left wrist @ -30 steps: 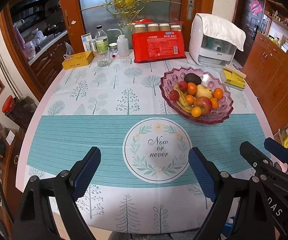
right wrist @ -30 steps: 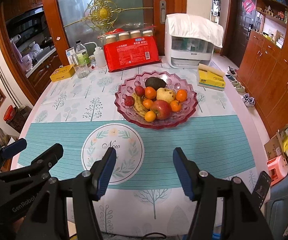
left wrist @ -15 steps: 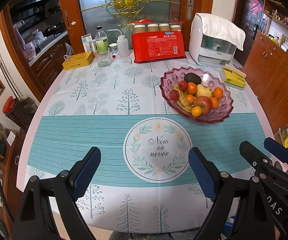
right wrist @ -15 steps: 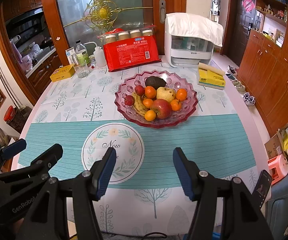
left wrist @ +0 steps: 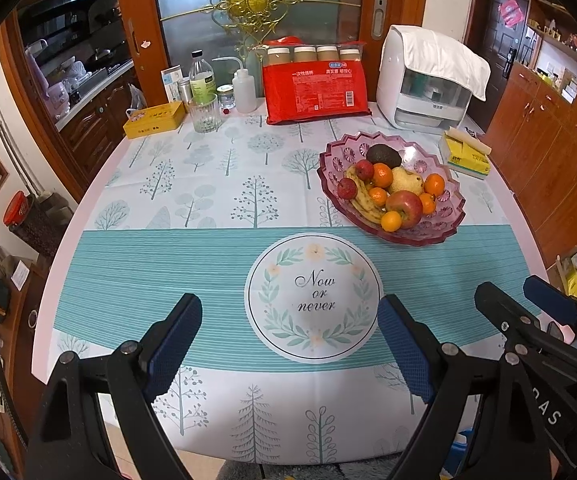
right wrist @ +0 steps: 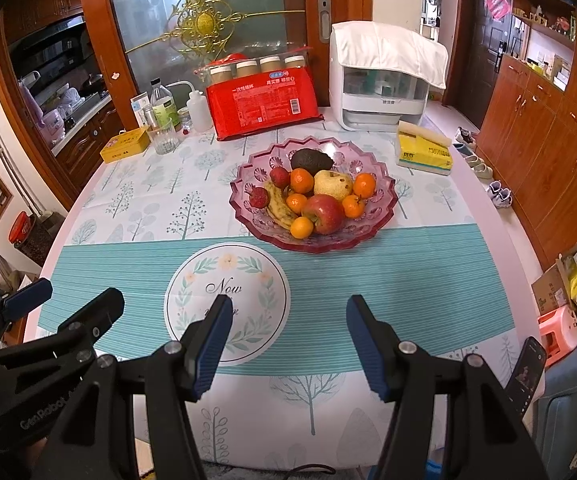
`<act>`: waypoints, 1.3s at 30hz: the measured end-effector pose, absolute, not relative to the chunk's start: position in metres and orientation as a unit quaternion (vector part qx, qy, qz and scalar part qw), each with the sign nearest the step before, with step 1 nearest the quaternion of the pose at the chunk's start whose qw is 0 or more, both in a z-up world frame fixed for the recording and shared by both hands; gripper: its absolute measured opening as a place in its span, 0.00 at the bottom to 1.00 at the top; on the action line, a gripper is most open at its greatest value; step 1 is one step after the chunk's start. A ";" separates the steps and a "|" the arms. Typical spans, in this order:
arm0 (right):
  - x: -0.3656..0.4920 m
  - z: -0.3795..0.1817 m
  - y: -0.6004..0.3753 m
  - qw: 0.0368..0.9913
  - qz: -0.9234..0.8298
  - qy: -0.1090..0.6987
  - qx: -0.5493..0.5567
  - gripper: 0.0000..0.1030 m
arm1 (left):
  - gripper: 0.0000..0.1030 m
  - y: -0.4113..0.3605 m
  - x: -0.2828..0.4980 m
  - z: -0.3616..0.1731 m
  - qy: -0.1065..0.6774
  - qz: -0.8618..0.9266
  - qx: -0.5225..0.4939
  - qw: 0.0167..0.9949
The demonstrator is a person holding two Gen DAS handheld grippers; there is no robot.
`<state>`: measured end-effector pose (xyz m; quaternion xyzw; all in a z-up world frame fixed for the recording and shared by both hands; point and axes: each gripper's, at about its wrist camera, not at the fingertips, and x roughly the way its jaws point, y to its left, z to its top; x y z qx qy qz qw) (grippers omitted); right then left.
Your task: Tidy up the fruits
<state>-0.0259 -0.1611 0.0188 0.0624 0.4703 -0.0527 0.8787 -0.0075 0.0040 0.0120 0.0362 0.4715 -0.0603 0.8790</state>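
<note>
A pink glass fruit bowl (left wrist: 444, 227) (right wrist: 380, 220) stands on the round table, right of centre. It holds a red apple (left wrist: 404, 207) (right wrist: 323, 213), an avocado (left wrist: 383, 155) (right wrist: 311, 161), a pear (right wrist: 333, 182), a banana (right wrist: 279, 207), several oranges and two small red fruits. My left gripper (left wrist: 288, 340) is open and empty over the table's near edge, well short of the bowl. My right gripper (right wrist: 288, 340) is open and empty, also at the near edge. It shows at the right in the left wrist view (left wrist: 528, 304).
A red package (right wrist: 262, 102) with jars behind it, a white appliance (right wrist: 384, 80), bottles, a glass (right wrist: 163, 136) and a yellow tin (right wrist: 125, 145) line the far edge. A yellow tissue pack (right wrist: 424, 151) lies right of the bowl. A round printed mat (left wrist: 314, 295) lies near me.
</note>
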 end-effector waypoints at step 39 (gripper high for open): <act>-0.023 0.009 -0.149 0.872 -0.053 0.483 0.056 0.58 | 0.86 0.010 -0.004 0.008 0.489 -0.056 0.029 0.870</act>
